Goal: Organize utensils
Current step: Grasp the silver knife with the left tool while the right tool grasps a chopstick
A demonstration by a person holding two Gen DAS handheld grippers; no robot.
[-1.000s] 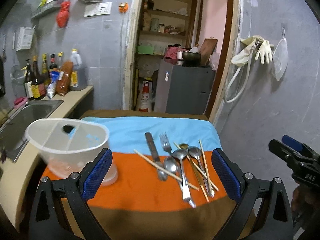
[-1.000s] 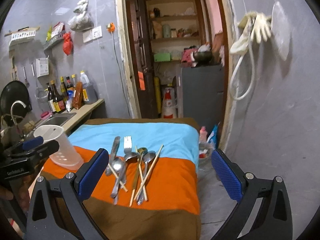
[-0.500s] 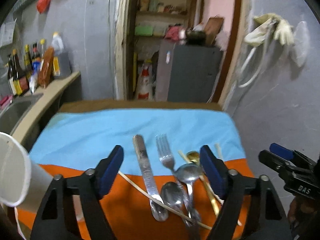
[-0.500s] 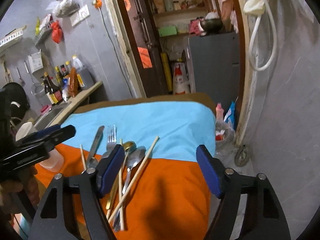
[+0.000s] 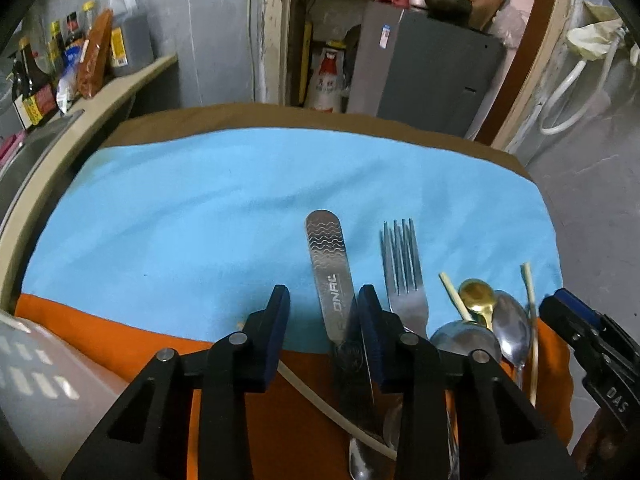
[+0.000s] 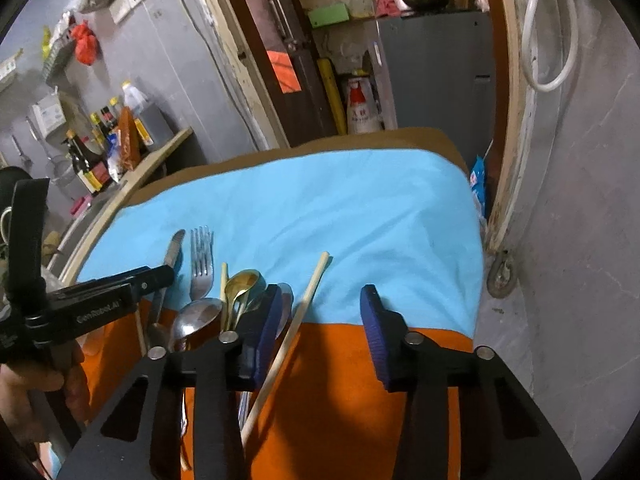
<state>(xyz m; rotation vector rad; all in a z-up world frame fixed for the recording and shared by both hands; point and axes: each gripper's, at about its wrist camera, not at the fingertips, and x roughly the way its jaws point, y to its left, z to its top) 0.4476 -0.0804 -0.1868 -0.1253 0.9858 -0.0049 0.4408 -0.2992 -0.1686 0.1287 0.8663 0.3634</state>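
Note:
Several utensils lie on the blue and orange cloth: a steel knife (image 5: 330, 276), a fork (image 5: 402, 268), steel spoons (image 5: 464, 338), a gold spoon (image 5: 476, 296) and pale chopsticks (image 6: 308, 300). My left gripper (image 5: 323, 312) is open low over the cloth, its jaws either side of the knife's blade, not touching it. My right gripper (image 6: 320, 308) is open, its left finger (image 6: 266, 320) beside the spoons and a chopstick running between the jaws. The left gripper also shows in the right wrist view (image 6: 152, 276).
A translucent plastic cup (image 5: 44, 392) stands at the cloth's left edge. A counter (image 5: 100, 92) with bottles and a sink runs along the left. A grey cabinet (image 5: 432, 72) stands behind the table, a wall at the right.
Both grippers have dropped lower and closer to the utensils, and their jaws have narrowed. The left gripper has moved right, from beside the cup to over the knife.

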